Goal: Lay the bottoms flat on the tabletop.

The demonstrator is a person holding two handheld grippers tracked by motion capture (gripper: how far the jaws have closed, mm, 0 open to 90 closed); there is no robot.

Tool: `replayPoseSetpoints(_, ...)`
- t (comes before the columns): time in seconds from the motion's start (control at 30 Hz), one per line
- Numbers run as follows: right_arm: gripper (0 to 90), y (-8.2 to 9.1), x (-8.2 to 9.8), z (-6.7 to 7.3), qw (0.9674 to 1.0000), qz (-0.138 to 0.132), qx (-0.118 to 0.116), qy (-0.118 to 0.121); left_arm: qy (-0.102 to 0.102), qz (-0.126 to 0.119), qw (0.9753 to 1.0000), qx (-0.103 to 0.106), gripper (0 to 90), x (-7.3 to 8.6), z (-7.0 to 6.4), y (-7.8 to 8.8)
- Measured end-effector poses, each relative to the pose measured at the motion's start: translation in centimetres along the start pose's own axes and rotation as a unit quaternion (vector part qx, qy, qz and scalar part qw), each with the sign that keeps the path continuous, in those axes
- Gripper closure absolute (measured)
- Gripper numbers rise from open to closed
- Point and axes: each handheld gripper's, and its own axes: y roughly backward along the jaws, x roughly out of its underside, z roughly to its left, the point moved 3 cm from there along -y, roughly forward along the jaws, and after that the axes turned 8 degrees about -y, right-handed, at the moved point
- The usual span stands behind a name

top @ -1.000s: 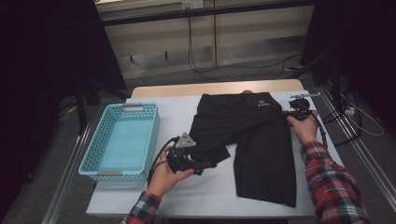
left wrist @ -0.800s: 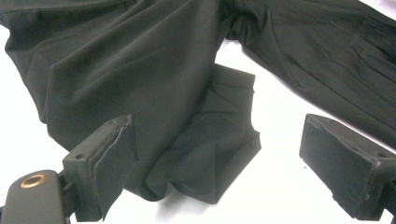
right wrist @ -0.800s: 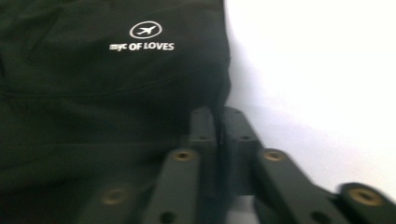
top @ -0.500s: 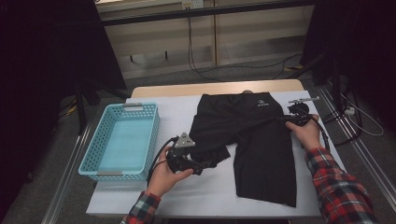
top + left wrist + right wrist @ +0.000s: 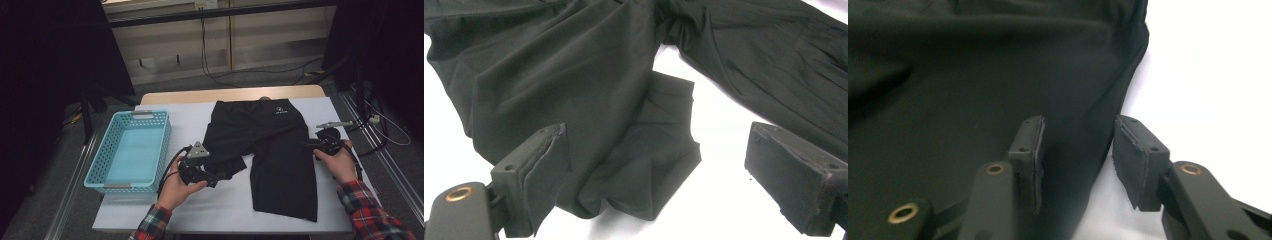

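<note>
Lying flat at table [image 5: 235, 210] centre: black shorts [image 5: 270, 145]. Left gripper [image 5: 220, 177], 7 o'clock, jaws wide, folded leg hem between, unpinched. Right gripper [image 5: 306, 144], 3 o'clock edge, jaws just opening, part-open, holding nothing.

The black shorts [image 5: 272, 150] cover the middle and right of the counter [image 5: 220, 205], leaving a bare strip along the near edge and a gap between the basket [image 5: 131, 150] and the cloth. The basket blocks the left edge. The far rim, dimly seen, seems passable beside the waistband
</note>
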Motion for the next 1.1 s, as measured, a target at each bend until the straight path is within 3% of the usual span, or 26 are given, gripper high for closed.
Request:
replayPoseSetpoints(0.17, 53.6, 1.2, 1.3, 0.6, 0.9999, 0.001, 0.006, 0.011, 0.0, 0.0, 1.0, -0.003, 10.0, 0.1, 0.2, 0.1)
replayPoseSetpoints(0.67, 56.1, 4.4, 5.1, 2.3, 0.9996, 0.005, -0.02, 0.018, 0.006, -0.013, 0.9999, 0.003, 5.0, 0.5, 0.9, 0.7)
replayPoseSetpoints(0.73, 62.3, 4.9, 5.5, 2.4, 0.9994, 0.012, -0.019, 0.026, 0.006, -0.013, 0.9999, 0.003, 4.9, 0.5, 0.9, 0.7)
replayPoseSetpoints(0.83, 68.7, 5.5, 6.1, 2.7, 0.9989, 0.019, -0.036, 0.024, 0.001, -0.015, 0.9999, 0.005, 4.9, 0.4, 0.8, 0.7)
replayPoseSetpoints(1.1, 87.1, 6.2, 7.0, 3.2, 0.9985, 0.026, -0.033, 0.035, -0.004, -0.01, 0.9999, 0.002, 5.0, 0.3, 0.7, 0.6)
